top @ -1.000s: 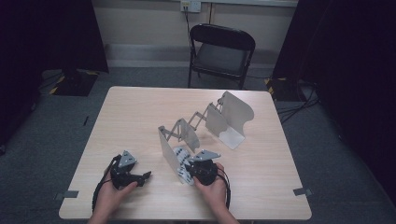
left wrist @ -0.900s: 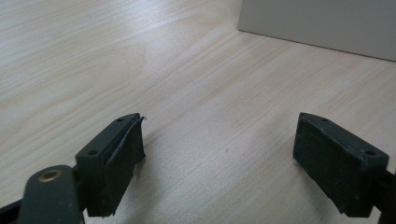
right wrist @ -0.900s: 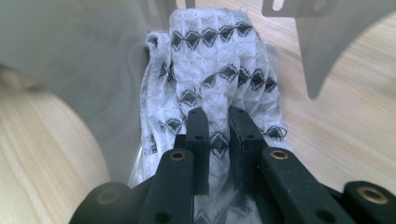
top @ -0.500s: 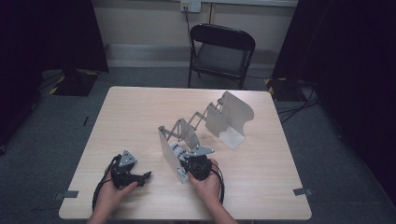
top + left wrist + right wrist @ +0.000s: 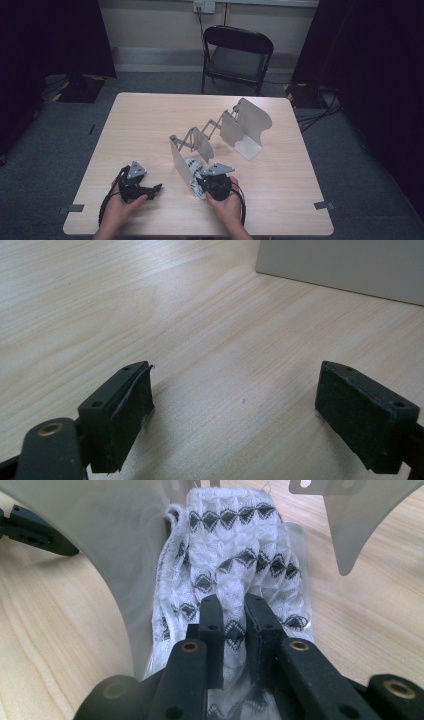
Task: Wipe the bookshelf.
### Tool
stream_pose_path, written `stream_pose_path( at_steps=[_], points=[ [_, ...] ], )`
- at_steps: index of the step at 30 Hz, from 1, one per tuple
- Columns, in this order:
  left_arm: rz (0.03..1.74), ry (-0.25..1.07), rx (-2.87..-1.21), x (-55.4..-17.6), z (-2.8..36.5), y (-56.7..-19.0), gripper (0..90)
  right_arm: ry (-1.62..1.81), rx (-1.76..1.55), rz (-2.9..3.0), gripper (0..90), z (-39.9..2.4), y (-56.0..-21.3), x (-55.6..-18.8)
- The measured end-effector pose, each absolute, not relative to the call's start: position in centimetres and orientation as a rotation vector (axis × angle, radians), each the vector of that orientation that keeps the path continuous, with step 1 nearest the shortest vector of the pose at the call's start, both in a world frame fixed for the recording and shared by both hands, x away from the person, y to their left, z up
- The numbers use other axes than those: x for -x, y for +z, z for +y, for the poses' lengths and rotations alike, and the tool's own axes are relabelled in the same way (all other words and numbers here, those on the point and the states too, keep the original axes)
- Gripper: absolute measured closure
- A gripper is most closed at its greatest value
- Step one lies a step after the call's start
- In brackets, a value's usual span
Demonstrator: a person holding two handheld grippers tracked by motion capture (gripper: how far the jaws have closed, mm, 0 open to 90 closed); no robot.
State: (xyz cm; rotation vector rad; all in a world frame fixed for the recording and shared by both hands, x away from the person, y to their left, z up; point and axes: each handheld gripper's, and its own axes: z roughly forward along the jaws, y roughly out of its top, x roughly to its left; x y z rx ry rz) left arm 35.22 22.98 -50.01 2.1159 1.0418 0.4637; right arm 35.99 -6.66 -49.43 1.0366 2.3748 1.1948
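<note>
flanking cloth (image 5: 235,575): grey plates (image 5: 125,555)

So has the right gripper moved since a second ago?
Yes, slightly: in the high view the right gripper has shifted left, closer to the near plate of the grey metal rack, clamped on the white patterned cloth.

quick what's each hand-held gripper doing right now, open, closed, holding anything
Left hand-held gripper: open, nothing between its jaws.
Right hand-held gripper: closed on the white patterned cloth.
</note>
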Motion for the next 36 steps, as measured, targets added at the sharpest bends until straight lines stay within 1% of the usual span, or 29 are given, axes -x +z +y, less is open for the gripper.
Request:
stream_pose_path(
  at_steps=[12, 20, 28, 36],
  points=[
    [1.041, 0.463, -2.116, -35.2, 23.0, -50.0, 14.9, 1.169, -1.026, 2.404, 80.2, -5.4, -49.2, -37.9],
    [1.041, 0.463, -2.115, -35.2, 23.0, -50.0, 14.8, 1.222, -1.050, 2.435, 83.6, -6.3, -48.3, -37.9],
    [1.040, 0.462, -2.114, -35.2, 23.0, -50.0, 14.8, 1.289, -1.054, 2.382, 84.2, -7.3, -46.1, -37.6],
    [1.040, 0.462, -2.115, -35.2, 23.0, -50.0, 14.8, 1.351, -1.019, 2.298, 84.2, -6.8, -43.5, -37.6]
  ],
)
